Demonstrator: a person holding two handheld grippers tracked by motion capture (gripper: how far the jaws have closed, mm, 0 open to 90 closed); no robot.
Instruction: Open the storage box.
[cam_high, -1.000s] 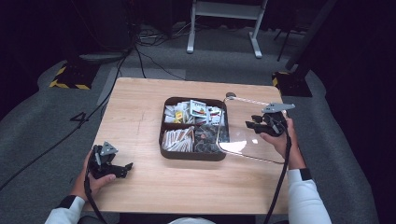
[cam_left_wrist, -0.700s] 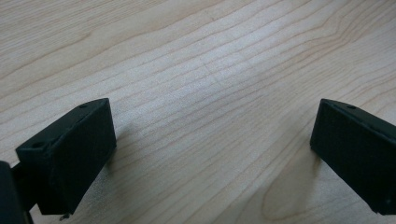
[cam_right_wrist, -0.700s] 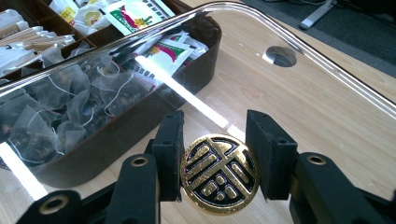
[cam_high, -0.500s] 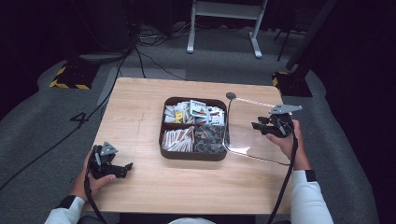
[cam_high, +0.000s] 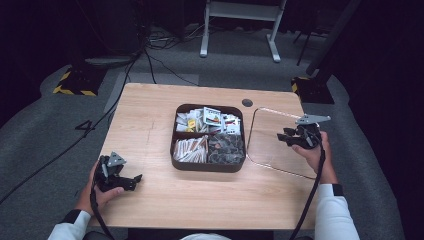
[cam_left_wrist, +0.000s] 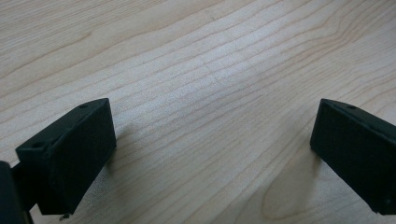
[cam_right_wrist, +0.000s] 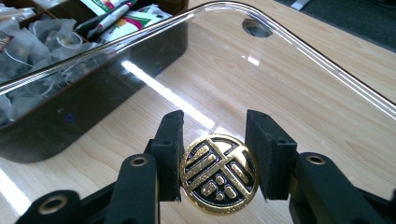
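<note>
**A:** Since the earlier frames, the right tool (cam_high: 291, 139) has carried the clear lid (cam_high: 272, 137) away from the box (cam_high: 207, 165) toward the right edge of the desk (cam_high: 150, 125) and lowered it. The left tool (cam_high: 131, 180) has stayed put.

**B:** Starting nearest the person, what does the left one hold?

**A:** Nothing. It sits at the near left of the desk in the person's left hand (cam_high: 102, 192), jaws spread wide over bare wood in the left gripper view.

**B:** And the right tool (cam_right_wrist: 214, 154)?

**A:** Clenched on the round gold and black knob (cam_right_wrist: 219, 173) of the lid (cam_right_wrist: 289, 93); in the right gripper view a pad presses each side of it. The right hand (cam_high: 316, 152) holds it near the right edge.

**B:** Where is the lid now?

**A:** Right of the box, just beside it, low over the desk and roughly flat. I cannot tell whether it touches the wood.

**B:** Farther off?

**A:** The dark box stands open mid-desk, with sticks (cam_high: 190, 148) and tea bags (cam_high: 226, 146) in the near compartments and packets (cam_high: 209, 117) in the far ones. Beyond it, a small round hole (cam_high: 247, 102) in the desktop
</note>
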